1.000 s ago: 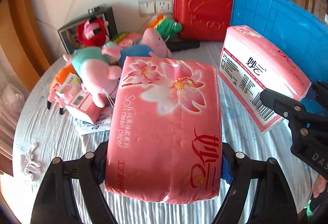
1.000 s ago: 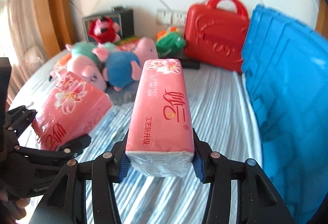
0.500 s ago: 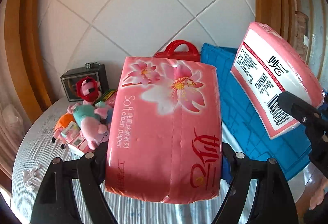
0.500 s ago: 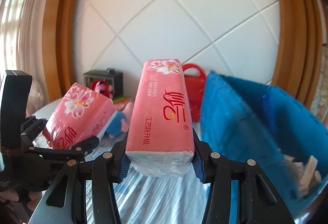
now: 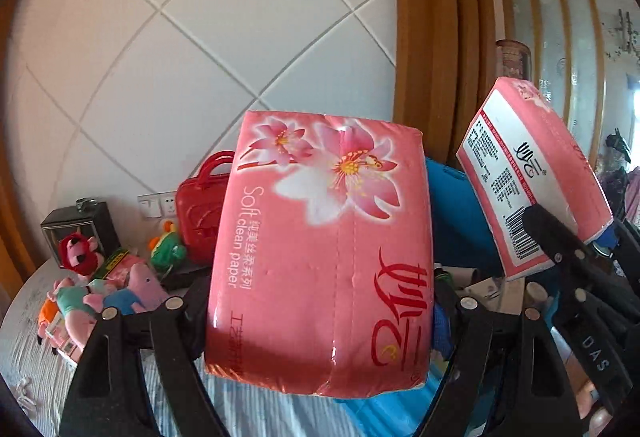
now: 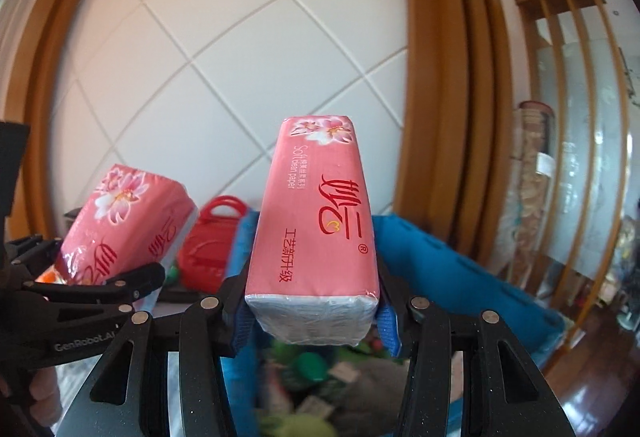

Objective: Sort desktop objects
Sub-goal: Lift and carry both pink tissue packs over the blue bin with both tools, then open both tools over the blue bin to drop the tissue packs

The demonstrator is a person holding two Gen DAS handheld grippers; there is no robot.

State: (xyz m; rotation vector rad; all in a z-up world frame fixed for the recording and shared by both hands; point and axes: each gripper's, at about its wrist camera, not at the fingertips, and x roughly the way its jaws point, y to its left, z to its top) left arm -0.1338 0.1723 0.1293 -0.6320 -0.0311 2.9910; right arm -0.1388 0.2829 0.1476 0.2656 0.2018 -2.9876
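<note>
Above the blue bin [image 6: 460,269], both tissue packs are up in the air, well clear of the tabletop [image 5: 24,361]. The left hand-held gripper [image 5: 320,321] is closed on the wide pink tissue pack [image 5: 320,249], its jaws pressing the two long sides so the flowered face looks back at the camera. The right hand-held gripper [image 6: 316,313] is clamped on a second tissue pack [image 6: 316,233], caught by its broad faces with a narrow side turned up, which keeps the soft wrapper from sagging between the pads.

From the right wrist view the second pack hangs directly over the bin's open mouth, where blurred green and grey items lie at the bottom; what they are is hard to make out. The first pack sits to the left of it, closer to the bin's near wall, and I judge it is not yet fully over the opening.

Carrying both packs together looks like a way to drop matching items in one go. Left behind on the tabletop are the plush pigs [image 5: 116,293], a green toy [image 5: 166,247] and a red case [image 5: 198,221] against the wall. The next move probably calls for lowering each pack inside the bin walls before the jaws let go, so neither bounces out.
</note>
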